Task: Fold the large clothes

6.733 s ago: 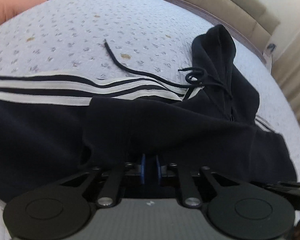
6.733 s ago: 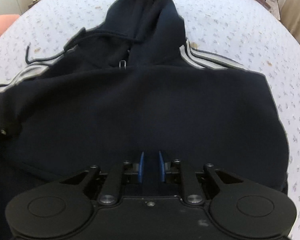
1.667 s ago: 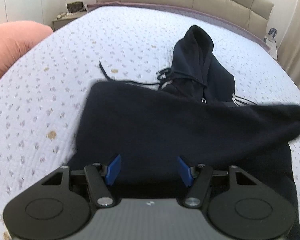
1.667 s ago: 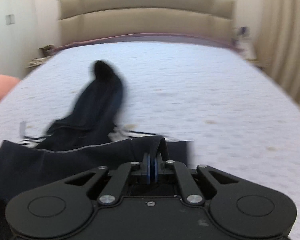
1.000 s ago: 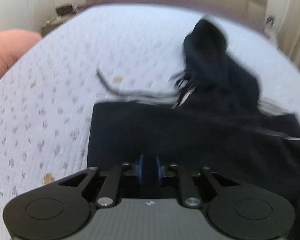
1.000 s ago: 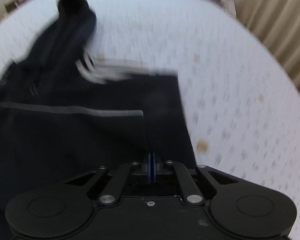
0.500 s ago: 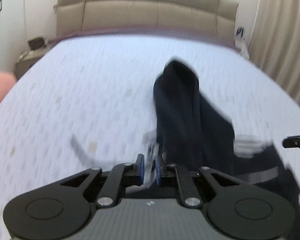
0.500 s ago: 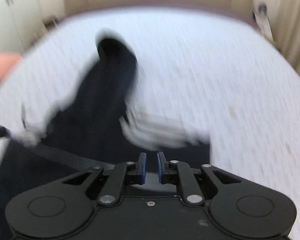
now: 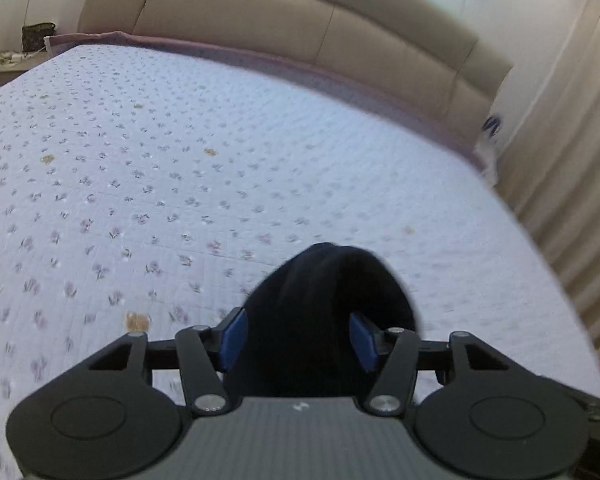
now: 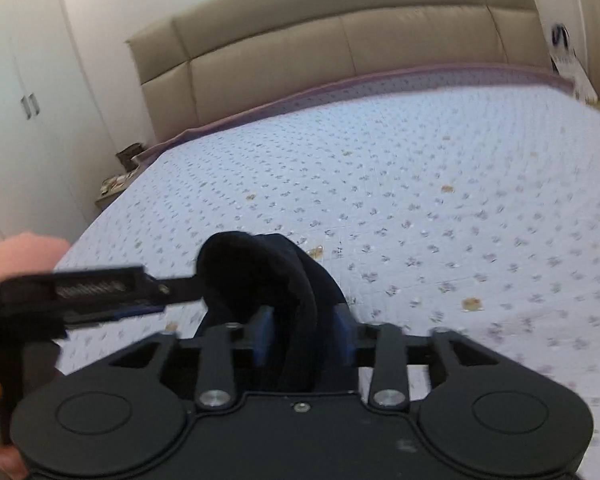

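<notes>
- The hood (image 9: 324, 280) of a dark navy garment is the only part of the clothing in sight; it lies on the bedspread (image 9: 180, 160), a rounded, soft hump with its peak pointing toward the headboard (image 9: 300, 32).
- In the right wrist view the hood (image 10: 260, 272) shows a folded rim curling over a darker hollow; the rest of the garment is hidden below both tools.
- The left gripper (image 9: 298, 340) is opening, its blue pads (image 9: 232, 336) set apart on either side of the hood; cloth lies between them, but the pads do not press on it.
- The right gripper (image 10: 302, 334) is opening as well, its pads (image 10: 264, 332) flanking the hood's rim without a visible squeeze.
- In the right wrist view the left gripper (image 10: 188, 286) reaches in from the left, its tip against the hood's left side.
- From the hood toward the headboard the pale floral bedspread runs flat and bare.
- The bed's purple-trimmed edge (image 9: 260, 60) meets the headboard far beyond the hood.
- Right of the hood the bedspread falls off toward a curtain (image 9: 572, 160).
- Left of the hood, past the bed's edge, stand a nightstand (image 10: 112, 188) and white wardrobe doors (image 10: 28, 100); a pink cushion (image 10: 28, 252) sits at that near-left side.
</notes>
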A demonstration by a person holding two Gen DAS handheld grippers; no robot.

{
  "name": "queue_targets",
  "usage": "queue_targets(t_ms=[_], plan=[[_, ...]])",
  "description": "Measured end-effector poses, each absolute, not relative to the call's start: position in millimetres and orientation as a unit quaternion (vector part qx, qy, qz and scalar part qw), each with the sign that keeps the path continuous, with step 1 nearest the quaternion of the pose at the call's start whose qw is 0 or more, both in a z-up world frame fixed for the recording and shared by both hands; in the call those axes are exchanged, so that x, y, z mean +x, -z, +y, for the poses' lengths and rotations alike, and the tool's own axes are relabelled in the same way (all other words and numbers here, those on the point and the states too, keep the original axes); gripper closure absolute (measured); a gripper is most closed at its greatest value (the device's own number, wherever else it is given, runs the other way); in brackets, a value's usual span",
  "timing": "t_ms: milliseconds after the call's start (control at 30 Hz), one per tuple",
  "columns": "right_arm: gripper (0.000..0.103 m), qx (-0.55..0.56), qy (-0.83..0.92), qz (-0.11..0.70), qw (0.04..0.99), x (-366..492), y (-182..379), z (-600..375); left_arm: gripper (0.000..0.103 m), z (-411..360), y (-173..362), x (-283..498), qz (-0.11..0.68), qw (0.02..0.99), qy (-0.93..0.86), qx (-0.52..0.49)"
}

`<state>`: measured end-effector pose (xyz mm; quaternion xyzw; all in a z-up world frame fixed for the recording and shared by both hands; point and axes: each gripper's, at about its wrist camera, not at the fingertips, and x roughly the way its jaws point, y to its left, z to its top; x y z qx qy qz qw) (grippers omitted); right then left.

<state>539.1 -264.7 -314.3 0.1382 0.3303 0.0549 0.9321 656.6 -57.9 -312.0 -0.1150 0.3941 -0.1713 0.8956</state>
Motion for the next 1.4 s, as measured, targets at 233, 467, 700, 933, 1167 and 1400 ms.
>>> queue_targets(t_ms=[233, 467, 700, 933, 1167, 1400], plan=[[0.095, 0.091, -0.050, 0.380, 0.919, 593.7, 351.4, -236.3, 0.096, -72.7, 342.2, 684.4, 0.400, 0.905, 0.130, -0.059], [0.094, 0.040, -0.024, 0.313, 0.949, 551.8, 308.4, -232.9, 0.096, -49.9, 286.1, 611.7, 0.293, 0.948, 0.127, 0.013], [0.094, 0.025, -0.050, 0.197, 0.979, 403.1, 230.7, -224.0, 0.096, -21.1, 209.4, 425.6, 0.201, 0.971, 0.125, 0.025], [0.094, 0.012, -0.078, 0.229, 0.970, 221.0, 215.4, -206.7, 0.088, 2.1, 205.0, 234.3, 0.297, 0.941, 0.154, 0.054], [0.053, 0.049, -0.079, 0.495, 0.864, 112.4, 294.1, -226.6, 0.065, 39.8, 274.4, 142.2, 0.524, 0.838, 0.150, 0.038], [0.025, 0.176, -0.053, 0.490, 0.852, 128.4, 290.2, -255.6, 0.058, 91.6, 263.5, 195.0, 0.487, 0.853, 0.108, -0.153]])
